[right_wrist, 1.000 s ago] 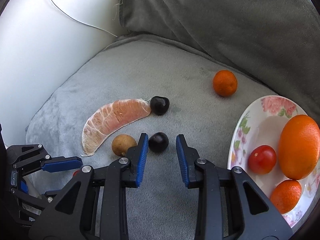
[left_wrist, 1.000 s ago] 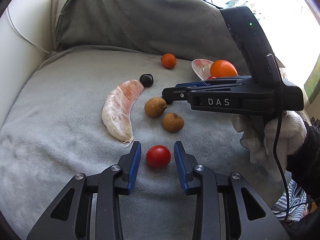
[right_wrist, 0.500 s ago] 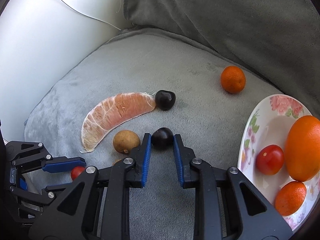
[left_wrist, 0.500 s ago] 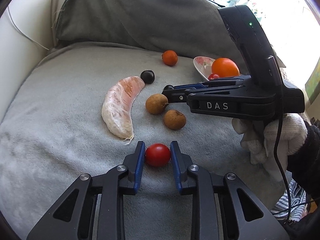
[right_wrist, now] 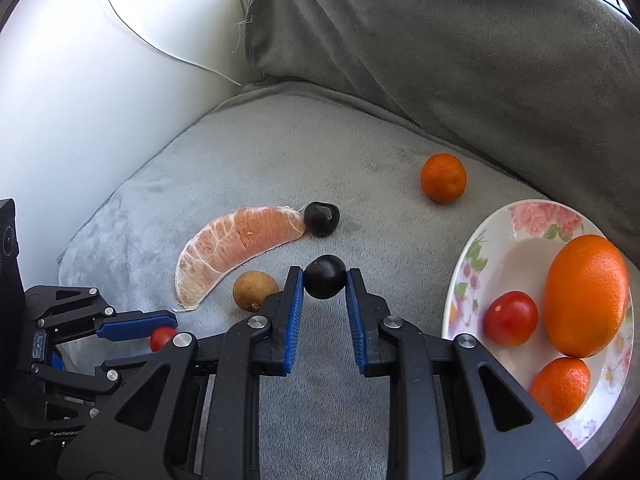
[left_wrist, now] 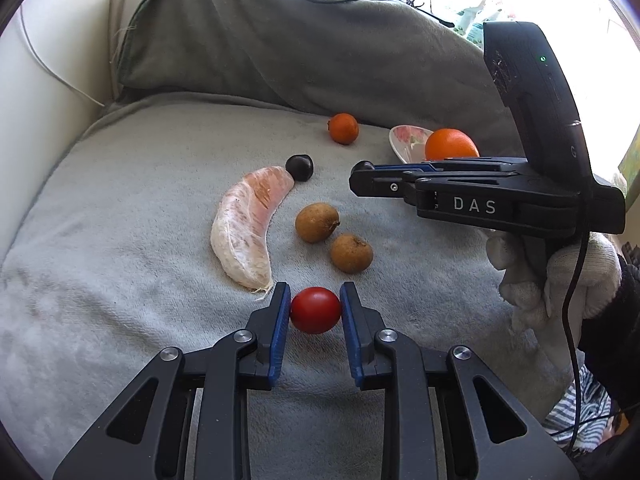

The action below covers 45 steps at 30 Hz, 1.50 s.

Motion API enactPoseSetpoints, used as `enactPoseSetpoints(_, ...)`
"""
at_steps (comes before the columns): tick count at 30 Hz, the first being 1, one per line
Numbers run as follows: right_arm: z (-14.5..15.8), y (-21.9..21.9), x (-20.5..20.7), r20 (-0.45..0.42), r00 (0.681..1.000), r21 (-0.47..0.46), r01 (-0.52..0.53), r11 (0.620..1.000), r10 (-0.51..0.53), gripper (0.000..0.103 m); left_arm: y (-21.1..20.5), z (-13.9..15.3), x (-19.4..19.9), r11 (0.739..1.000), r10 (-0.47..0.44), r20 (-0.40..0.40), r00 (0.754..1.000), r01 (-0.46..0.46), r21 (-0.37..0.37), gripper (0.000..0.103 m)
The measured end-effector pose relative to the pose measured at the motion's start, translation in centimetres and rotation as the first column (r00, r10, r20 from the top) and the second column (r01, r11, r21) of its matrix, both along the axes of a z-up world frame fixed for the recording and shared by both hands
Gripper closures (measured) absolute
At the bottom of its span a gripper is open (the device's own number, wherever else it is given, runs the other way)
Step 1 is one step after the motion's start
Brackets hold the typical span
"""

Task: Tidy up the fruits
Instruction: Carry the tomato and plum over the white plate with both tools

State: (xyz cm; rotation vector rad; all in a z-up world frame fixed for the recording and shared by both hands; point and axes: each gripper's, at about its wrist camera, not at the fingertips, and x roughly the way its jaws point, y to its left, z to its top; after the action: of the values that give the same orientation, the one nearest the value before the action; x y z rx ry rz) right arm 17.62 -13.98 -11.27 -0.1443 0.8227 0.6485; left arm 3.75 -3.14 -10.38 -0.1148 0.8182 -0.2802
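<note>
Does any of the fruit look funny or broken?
Yes. The pomelo segment on the grey cushion is peeled bare, pink flesh showing, while every other fruit is whole. It also touches a dark plum at its tip. Nothing looks spilled or squashed.

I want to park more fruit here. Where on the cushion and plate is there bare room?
Free: the cushion left of the pomelo wedge, and the plate's pale middle above the tomato. Crowded: between the wedge, brown fruits and dark fruit.
</note>
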Motion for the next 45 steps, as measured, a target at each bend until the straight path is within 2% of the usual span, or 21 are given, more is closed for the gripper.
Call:
enactPoseSetpoints(18,3.8,-7.3,-1.9,0.081,0.989,0.061,0.12,0.991,-0.125,0.08,-2.7,2.7,2.5,0.999,-0.045,0.104,0.994,0.046,-0.002,0.079)
enactPoseSetpoints(34,4.4,-13.3,-2.7,0.102,0.966,0.079,0.23,0.97,-0.237,0.08,-7.0,4.4,5.5,0.993,-0.122,0.155,0.98,0.119,0.029,0.079)
enactPoseSetpoints(45,4.1,-16.7,-2.2,0.095,0.946,0.088,0.302,0.949,-0.31,0.08,-9.5,4.0,8.0,0.988,-0.155,0.142,0.978,0.151,0.037,0.079)
